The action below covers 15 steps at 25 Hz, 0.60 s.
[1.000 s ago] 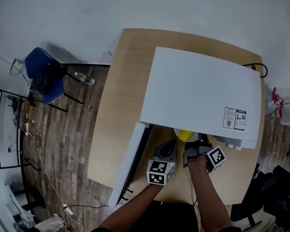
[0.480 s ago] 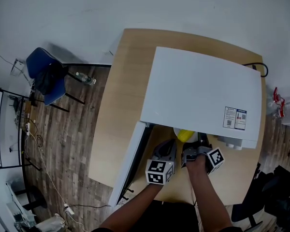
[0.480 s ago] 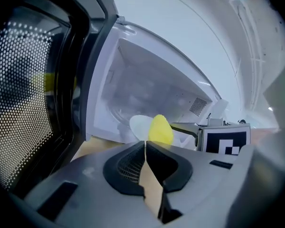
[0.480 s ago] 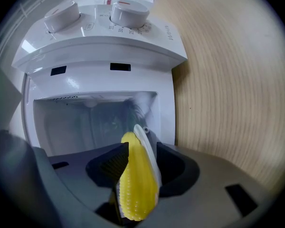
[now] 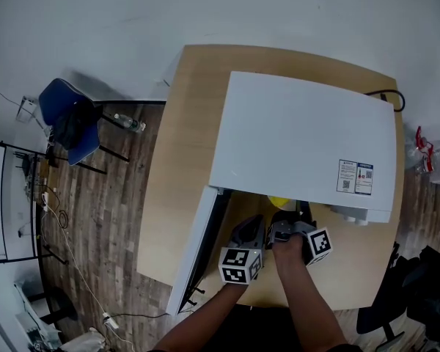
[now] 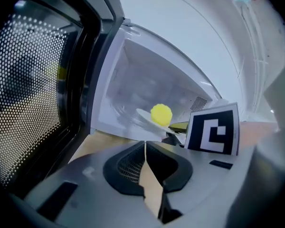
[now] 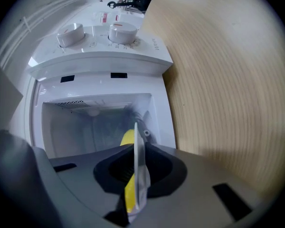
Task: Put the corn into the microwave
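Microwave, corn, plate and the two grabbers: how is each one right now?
Microwave: door wide open.
Plate: at the microwave's mouth, rim between the right gripper's jaws.
Corn: lying on the plate.
Right gripper: jaws closing on the plate's rim.
Left gripper: shut, empty.

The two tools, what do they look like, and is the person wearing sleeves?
The left tool and the right tool have rounded grey bodies with black pads lining the jaws. Each carries a white cube printed with black square markers. No sleeves show: the forearms are bare. No cables are visible.
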Tool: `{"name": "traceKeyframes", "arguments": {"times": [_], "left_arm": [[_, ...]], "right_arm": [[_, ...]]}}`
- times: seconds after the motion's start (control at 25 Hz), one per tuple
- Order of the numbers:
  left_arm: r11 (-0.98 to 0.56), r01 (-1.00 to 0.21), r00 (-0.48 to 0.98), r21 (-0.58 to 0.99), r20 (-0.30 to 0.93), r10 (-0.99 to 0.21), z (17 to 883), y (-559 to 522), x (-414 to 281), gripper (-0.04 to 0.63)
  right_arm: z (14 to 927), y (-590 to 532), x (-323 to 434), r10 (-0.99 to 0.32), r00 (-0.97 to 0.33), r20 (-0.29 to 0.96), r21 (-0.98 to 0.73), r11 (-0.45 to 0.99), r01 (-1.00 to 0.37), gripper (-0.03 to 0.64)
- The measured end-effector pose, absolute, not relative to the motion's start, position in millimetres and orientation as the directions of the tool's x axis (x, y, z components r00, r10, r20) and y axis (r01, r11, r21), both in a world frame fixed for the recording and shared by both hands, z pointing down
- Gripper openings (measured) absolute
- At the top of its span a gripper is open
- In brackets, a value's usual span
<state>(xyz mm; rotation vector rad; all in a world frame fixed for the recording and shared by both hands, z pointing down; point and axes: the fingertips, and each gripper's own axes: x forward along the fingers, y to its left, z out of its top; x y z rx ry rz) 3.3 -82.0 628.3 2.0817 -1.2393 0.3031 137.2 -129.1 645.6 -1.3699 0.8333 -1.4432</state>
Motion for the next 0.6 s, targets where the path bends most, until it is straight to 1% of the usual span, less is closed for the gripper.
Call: {"name": "traceKeyframes", "arguments": {"times": [0.12, 0.2, 0.4, 0.6], "left_arm": [[-0.309, -0.847, 0.513, 0.433, 0.512, -0.689, 626.7, -82.7, -0.8, 0.014], [-0.307, -0.849, 0.510, 0.431, 0.512, -0.692, 626.3, -82.5, -3.7, 0.015], [-0.296, -0.852, 0.502, 0.433, 0.513, -0.697, 627.3, -80.9, -9.5, 0.015], [-0.286, -0.851, 0.500, 0.441, 0.513, -0.697, 627.3, -76.9, -9.9, 0.014]], "right_arm": [[639.7, -133.4, 141.2, -0.938, 0.133, 0.319, -0.938, -0.292, 0.188, 0.080], [640.4, -136.0, 147.4, -0.938, 0.150, 0.313, -0.943, -0.289, 0.165, 0.080], [643.1, -140.4, 158.5, -0.944, 0.140, 0.300, -0.953, -0.292, 0.074, 0.080], [648.9, -140.6, 160.1, -0.940, 0.118, 0.319, -0.948, -0.316, 0.044, 0.085]]}}
